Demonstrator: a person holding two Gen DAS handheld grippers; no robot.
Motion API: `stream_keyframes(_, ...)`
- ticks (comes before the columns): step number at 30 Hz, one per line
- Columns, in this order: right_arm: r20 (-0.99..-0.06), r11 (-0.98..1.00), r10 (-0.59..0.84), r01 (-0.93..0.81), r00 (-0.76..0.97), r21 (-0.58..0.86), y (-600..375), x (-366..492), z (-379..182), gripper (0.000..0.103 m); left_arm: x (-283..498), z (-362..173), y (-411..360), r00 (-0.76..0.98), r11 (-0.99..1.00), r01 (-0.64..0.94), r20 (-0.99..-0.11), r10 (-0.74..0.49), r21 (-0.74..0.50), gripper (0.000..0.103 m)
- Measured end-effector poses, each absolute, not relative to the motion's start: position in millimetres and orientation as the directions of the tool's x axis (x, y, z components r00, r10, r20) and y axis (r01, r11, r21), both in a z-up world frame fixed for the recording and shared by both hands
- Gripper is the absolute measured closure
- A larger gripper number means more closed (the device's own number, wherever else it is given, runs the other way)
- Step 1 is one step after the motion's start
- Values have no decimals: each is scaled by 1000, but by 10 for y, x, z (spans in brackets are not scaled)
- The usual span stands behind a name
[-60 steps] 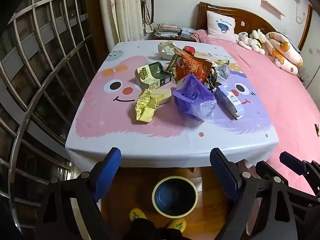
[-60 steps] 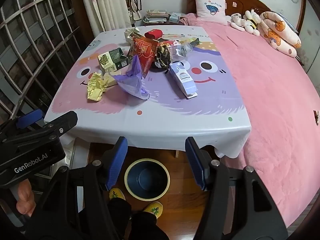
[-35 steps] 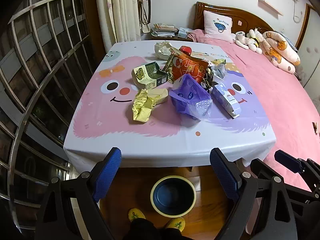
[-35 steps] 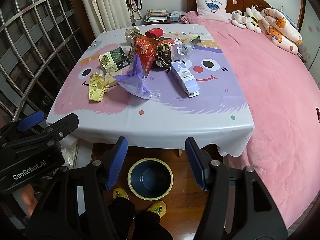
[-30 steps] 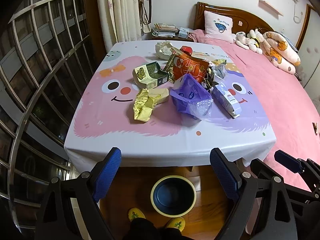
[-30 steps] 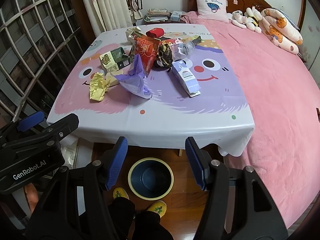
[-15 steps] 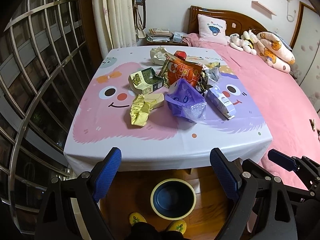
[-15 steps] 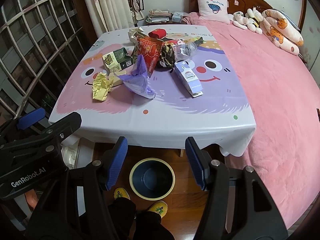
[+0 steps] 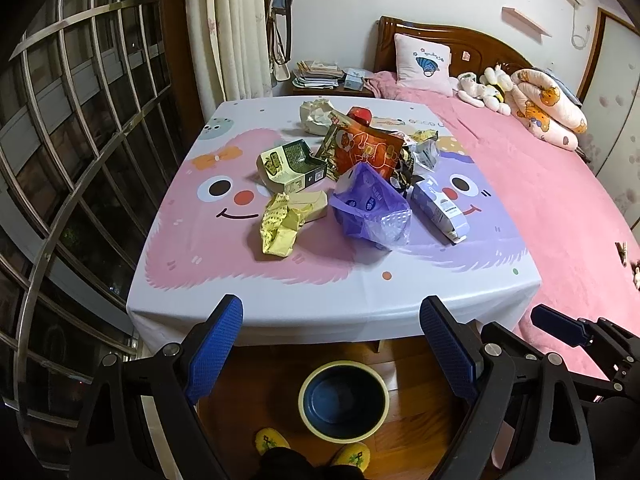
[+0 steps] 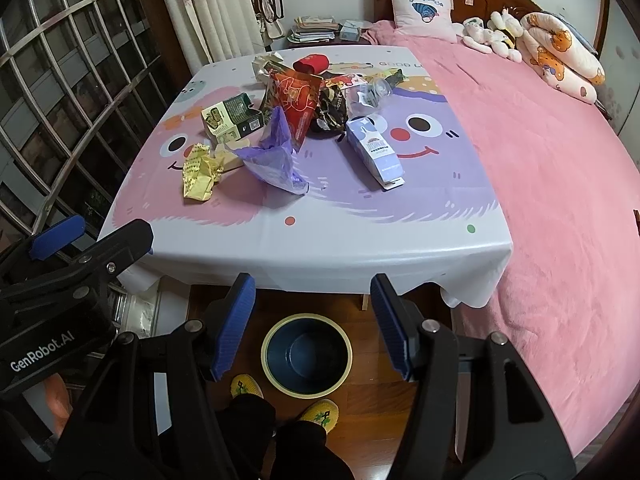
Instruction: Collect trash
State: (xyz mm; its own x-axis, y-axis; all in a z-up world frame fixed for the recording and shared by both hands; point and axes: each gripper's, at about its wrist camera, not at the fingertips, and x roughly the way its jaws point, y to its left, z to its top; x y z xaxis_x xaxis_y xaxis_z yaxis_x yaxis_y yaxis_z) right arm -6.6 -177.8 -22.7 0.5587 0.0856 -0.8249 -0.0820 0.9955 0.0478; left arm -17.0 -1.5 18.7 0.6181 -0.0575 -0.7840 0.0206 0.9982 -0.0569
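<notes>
Trash lies in a heap on the table [image 9: 240,280]: a crumpled yellow wrapper [image 9: 280,226] [image 10: 198,174], a purple plastic bag [image 9: 370,208] [image 10: 272,156], a green box [image 9: 292,166] [image 10: 232,120], an orange snack bag [image 9: 366,148] [image 10: 294,98], a white-blue carton [image 9: 440,208] [image 10: 374,152] and a red can [image 10: 310,63]. A dark blue bin [image 9: 344,400] [image 10: 306,354] with a cream rim stands on the floor below the table's near edge. My left gripper [image 9: 332,344] and right gripper [image 10: 312,320] are both open and empty, held above the bin, short of the table.
A pink bed [image 9: 560,184] runs along the table's right side with a pillow [image 9: 422,62] and plush toys [image 9: 544,104]. A barred window [image 9: 80,140] is on the left. The person's yellow slippers [image 10: 320,412] stand by the bin on the wood floor.
Both grippers have drawn back and risen a little, so the table looks slightly farther away. The trash has not moved. Both grippers stay open.
</notes>
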Motion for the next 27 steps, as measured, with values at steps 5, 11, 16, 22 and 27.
stream_keyframes(5, -826, 995, 86, -82, 557, 48, -1782, -66, -234, 46, -164, 200, 4, 620, 998, 22, -782, -63, -63, 11)
stream_keyframes(11, -831, 996, 85, -72, 550, 55, -1791, -56, -267, 46, -162, 175, 36, 613, 997, 8, -788, -63, -73, 11)
stream_keyframes(16, -834, 996, 85, -71, 546, 55, -1794, -41, -285, 46, -142, 123, 80, 604, 997, -6, -795, -63, -83, 11)
stream_keyframes(22, -835, 996, 85, -67, 544, 58, -1804, -27, -305, 46, -124, 80, 78, 590, 995, 10, -803, -83, -96, 11)
stream_keyframes(27, -837, 996, 91, -69, 540, 63, -1816, -8, -324, 46, -118, 74, 60, 590, 995, 13, -803, -84, -94, 11)
